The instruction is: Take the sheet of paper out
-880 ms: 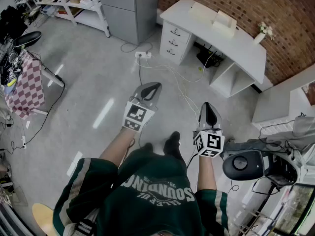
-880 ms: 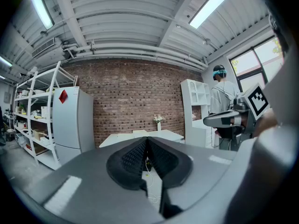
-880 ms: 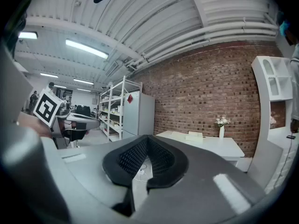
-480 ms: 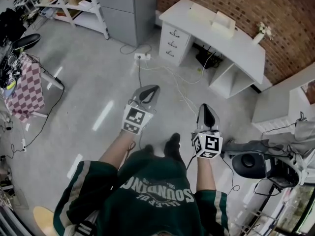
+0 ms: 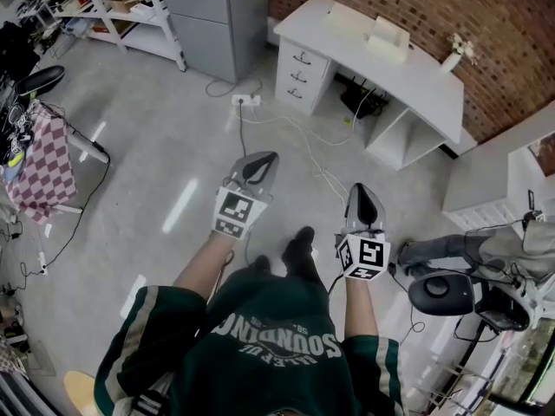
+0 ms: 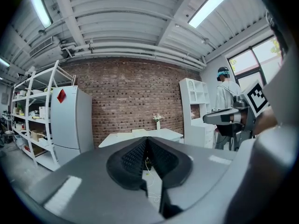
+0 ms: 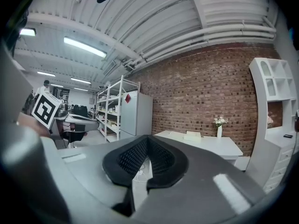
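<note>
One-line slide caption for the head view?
Grey left gripper and right gripper, shut, empty, point toward a white desk by a brick wall.

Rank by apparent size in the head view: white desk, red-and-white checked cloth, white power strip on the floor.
Largest: white desk.
Then: red-and-white checked cloth.
Smallest: white power strip on the floor.
No close calls.

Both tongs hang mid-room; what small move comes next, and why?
Probably step toward the white desk: the left tongs and right tongs are shut and empty, no sheet of paper shows nearby, and the pale box on the desk looks the likeliest place.
</note>
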